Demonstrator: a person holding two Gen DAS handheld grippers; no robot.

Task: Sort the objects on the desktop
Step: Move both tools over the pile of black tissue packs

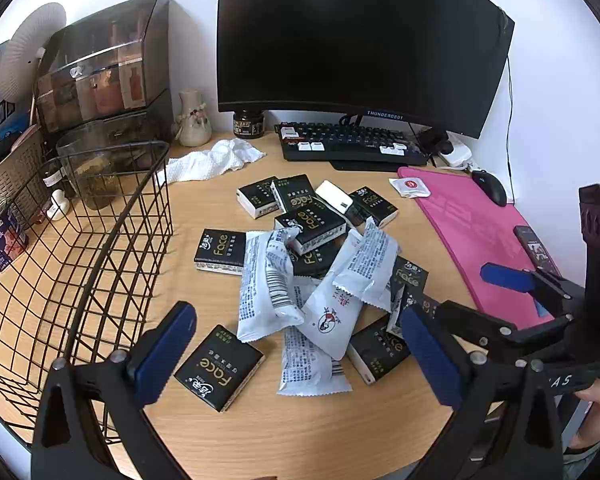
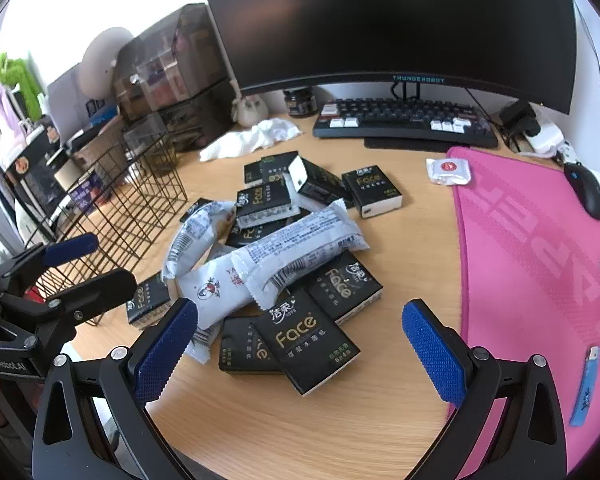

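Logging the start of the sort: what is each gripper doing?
Left gripper: open, holding nothing.
Right gripper: open, holding nothing.

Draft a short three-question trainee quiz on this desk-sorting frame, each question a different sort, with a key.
1. True or false: the wire basket already holds tissue packs.
2. The left gripper is: A) shut on a tissue pack, B) open and empty, C) out of view.
3. Fill in: the computer mouse rests at the far edge of the pink ____.

Key: 1 false; 2 B; 3 mat.
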